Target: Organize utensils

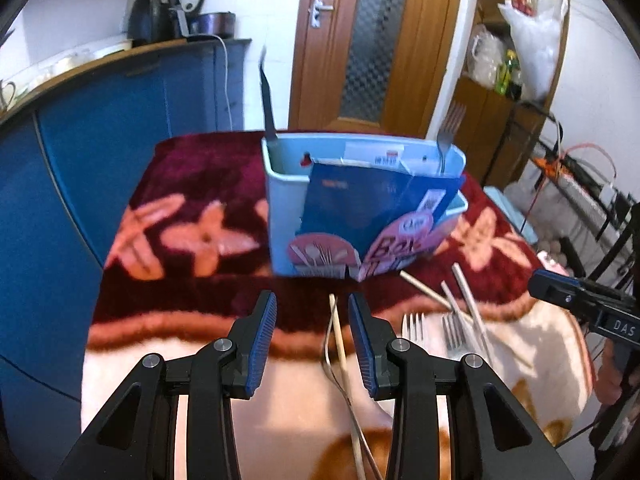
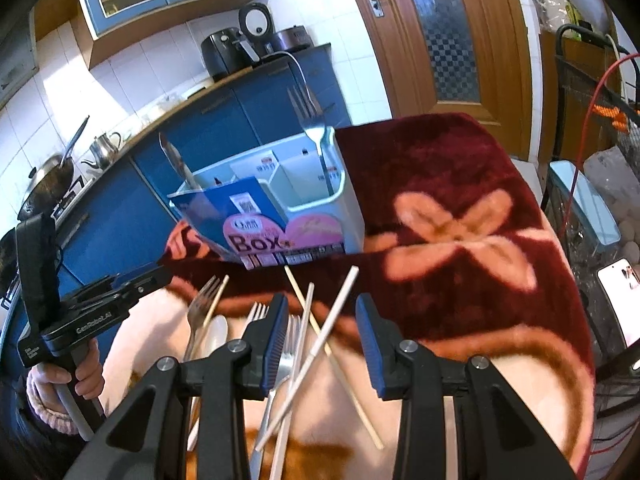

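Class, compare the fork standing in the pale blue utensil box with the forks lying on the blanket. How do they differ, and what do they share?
The fork in the box stands upright, tines up; the forks on the blanket lie flat. The fork in the box stands alone in its compartment of the utensil box; the forks on the blanket are mixed among chopsticks. Both kinds are silver metal.

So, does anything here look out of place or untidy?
Yes. The blue card sleeve on the box has come loose and leans out at an angle. Forks and chopsticks lie crossed in a loose heap on the blanket, while only one fork and a knife stand in the box.
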`<action>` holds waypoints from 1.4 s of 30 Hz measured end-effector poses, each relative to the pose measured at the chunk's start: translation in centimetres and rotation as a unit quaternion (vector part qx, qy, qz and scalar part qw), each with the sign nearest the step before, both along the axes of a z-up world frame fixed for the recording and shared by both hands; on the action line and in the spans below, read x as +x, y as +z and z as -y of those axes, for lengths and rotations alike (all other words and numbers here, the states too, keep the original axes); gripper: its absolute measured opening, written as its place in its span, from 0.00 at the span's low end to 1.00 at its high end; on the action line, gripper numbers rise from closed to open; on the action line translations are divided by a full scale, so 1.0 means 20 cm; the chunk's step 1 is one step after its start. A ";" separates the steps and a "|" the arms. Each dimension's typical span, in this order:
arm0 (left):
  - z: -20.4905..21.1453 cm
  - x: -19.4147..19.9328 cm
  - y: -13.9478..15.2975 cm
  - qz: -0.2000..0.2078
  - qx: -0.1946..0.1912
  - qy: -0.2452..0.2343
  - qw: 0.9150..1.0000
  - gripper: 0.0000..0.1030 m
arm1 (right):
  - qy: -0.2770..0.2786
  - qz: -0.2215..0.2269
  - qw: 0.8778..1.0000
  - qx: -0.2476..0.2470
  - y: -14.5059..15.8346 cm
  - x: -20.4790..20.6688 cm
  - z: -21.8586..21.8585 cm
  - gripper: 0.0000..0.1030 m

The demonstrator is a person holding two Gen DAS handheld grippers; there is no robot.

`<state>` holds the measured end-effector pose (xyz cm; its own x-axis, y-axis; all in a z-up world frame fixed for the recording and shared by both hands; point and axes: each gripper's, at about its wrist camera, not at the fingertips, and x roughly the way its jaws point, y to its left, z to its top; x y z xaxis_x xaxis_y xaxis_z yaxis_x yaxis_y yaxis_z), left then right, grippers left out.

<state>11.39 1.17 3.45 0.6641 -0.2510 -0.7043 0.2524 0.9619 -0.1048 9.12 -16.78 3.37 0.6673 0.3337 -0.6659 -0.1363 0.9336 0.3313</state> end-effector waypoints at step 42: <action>-0.16 0.00 0.01 0.019 -0.033 0.019 0.999 0.02 | 0.015 -0.164 0.986 -0.015 -0.22 0.38 -0.03 0.35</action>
